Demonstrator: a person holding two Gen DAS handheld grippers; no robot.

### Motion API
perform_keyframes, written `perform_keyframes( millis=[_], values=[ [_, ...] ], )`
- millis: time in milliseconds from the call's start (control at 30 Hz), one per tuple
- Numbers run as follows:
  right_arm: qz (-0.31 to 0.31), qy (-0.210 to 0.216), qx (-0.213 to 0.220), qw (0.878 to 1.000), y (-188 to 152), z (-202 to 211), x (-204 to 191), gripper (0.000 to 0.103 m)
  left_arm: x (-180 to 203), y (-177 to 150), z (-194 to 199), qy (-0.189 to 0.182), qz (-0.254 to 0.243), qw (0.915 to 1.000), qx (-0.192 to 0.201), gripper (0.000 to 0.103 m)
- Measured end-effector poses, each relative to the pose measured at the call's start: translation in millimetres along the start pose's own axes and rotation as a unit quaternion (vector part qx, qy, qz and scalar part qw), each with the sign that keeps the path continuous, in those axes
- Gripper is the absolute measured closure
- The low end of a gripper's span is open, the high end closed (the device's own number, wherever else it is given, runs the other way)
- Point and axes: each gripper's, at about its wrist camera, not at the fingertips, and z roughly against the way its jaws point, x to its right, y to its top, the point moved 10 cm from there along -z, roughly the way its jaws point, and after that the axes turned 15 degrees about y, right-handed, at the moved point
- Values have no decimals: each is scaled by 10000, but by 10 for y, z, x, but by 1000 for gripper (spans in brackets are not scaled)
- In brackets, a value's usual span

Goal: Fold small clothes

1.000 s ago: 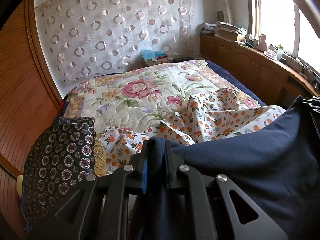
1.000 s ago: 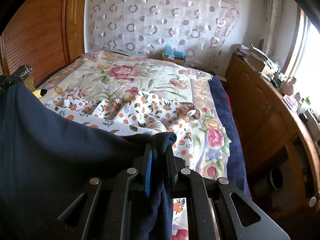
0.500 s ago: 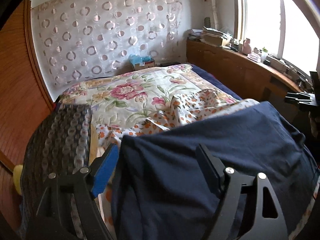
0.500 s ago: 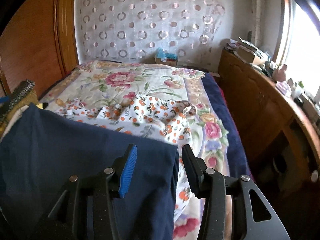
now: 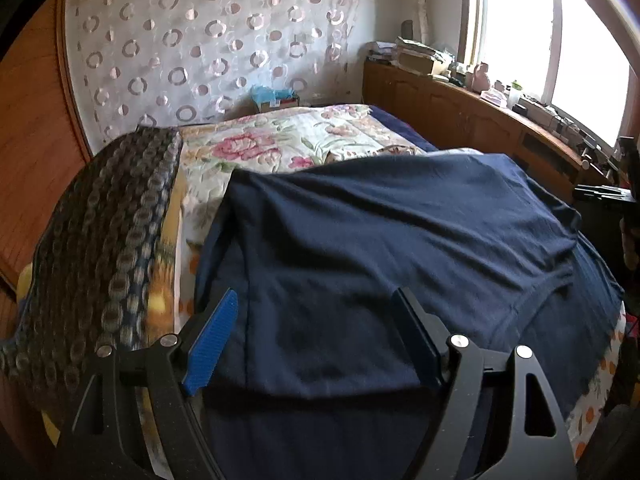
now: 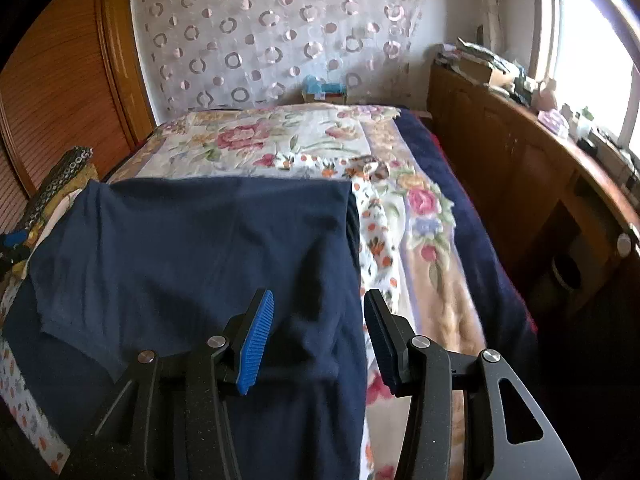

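A navy blue garment (image 5: 380, 248) lies folded over on the bed; it also shows in the right wrist view (image 6: 192, 248). My left gripper (image 5: 316, 320) is open above its near left part, jaws wide apart. My right gripper (image 6: 318, 320) is open over its near right edge. An orange-dotted white garment (image 6: 372, 216) lies crumpled under and beyond the navy one. The right gripper's body shows at the right edge of the left wrist view (image 5: 608, 196).
A dark patterned cloth (image 5: 100, 240) lies at the bed's left edge. The floral quilt (image 6: 280, 140) covers the bed. A wooden cabinet (image 6: 520, 168) with clutter runs along the right under the window. A wooden wardrobe (image 6: 60, 80) stands left.
Both grippers opened and let go of the navy garment, which now lies folded on the bed. Both have drawn back slightly toward the near edge.
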Motion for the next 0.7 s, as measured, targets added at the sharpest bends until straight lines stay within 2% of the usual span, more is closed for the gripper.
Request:
perform_keyframes(
  millis=[300,567,700],
  values=[
    [-57,-96,-354,9993,-143,-277,-87,54,-32,-360,40,73,252,9991,-343,23],
    [-21,-139,-260,9996,-48,-327,-108,54,-112,-550,-62,319,603,9953,-686,23],
    [-25,-131,-250,9996,-43,-353,-92,54,-110,-570,-119,258,803,9931,-817,23]
  ],
)
